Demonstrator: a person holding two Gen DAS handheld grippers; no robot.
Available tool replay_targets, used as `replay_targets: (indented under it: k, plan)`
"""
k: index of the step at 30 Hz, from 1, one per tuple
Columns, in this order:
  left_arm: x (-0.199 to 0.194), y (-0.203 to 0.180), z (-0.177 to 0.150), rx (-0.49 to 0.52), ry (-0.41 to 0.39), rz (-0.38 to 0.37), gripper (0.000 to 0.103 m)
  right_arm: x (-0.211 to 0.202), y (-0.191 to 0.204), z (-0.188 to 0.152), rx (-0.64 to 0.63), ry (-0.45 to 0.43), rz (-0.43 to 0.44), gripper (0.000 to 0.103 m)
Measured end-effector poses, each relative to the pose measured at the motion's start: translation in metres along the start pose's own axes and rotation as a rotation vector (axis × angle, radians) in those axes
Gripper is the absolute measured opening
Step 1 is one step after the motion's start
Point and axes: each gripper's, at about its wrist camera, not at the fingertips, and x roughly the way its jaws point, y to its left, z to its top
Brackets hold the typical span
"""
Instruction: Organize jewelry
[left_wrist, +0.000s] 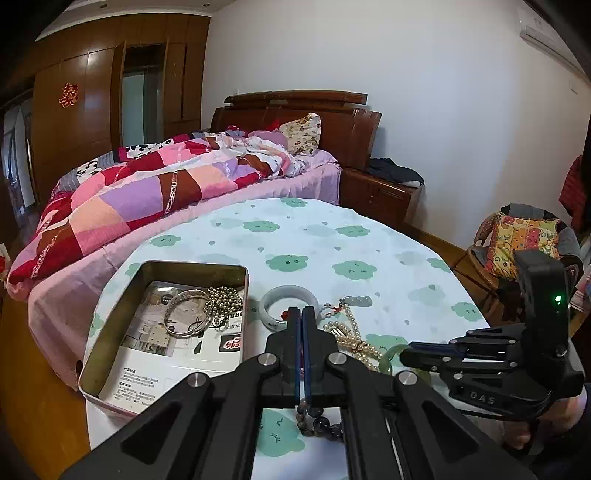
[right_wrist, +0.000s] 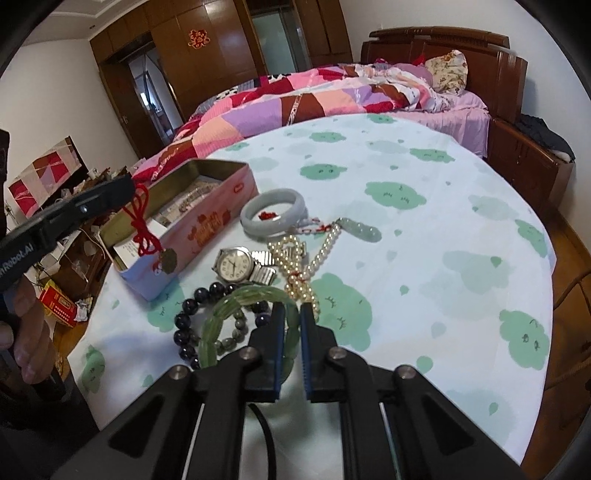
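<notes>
Tin (left_wrist: 162, 325) is my landmark in the left wrist view: an open metal box on the cloud-print tablecloth (left_wrist: 332, 236), holding silver bangles (left_wrist: 188, 314), a ball-bead chain (left_wrist: 225, 301) and printed leaflets whose small text I cannot read. Just right of the tin lies a pale jade bangle (left_wrist: 288, 306), and further right a pearl strand (left_wrist: 351, 336). My left gripper (left_wrist: 301, 314) has its jaws pressed together; from this side I cannot see what they pinch. My right gripper (left_wrist: 417, 356), well right of the tin, carries the letters "DAS" on its body.

In the right wrist view the tin (right_wrist: 207, 229) shows a pink printed side with red lettering too blurred to read. The left gripper (right_wrist: 122, 192) hangs just over the tin's near corner, clamped on a red knotted cord (right_wrist: 142, 225) with a round charm dangling. Its handle reads "Robot.AI". Near the tin lie a wristwatch (right_wrist: 232, 264) and dark bead bracelets (right_wrist: 192, 306). My right gripper (right_wrist: 291, 317) is clamped on the green bangle (right_wrist: 229, 314).
</notes>
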Motion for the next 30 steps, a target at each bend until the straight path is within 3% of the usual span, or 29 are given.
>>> replay_targets:
  k: [30]
  plan:
    - [-0.010, 0.006, 0.009, -0.014, -0.033, 0.052, 0.000, -0.026, 0.013, 0.022, 0.000, -0.118, 0.042, 0.011]
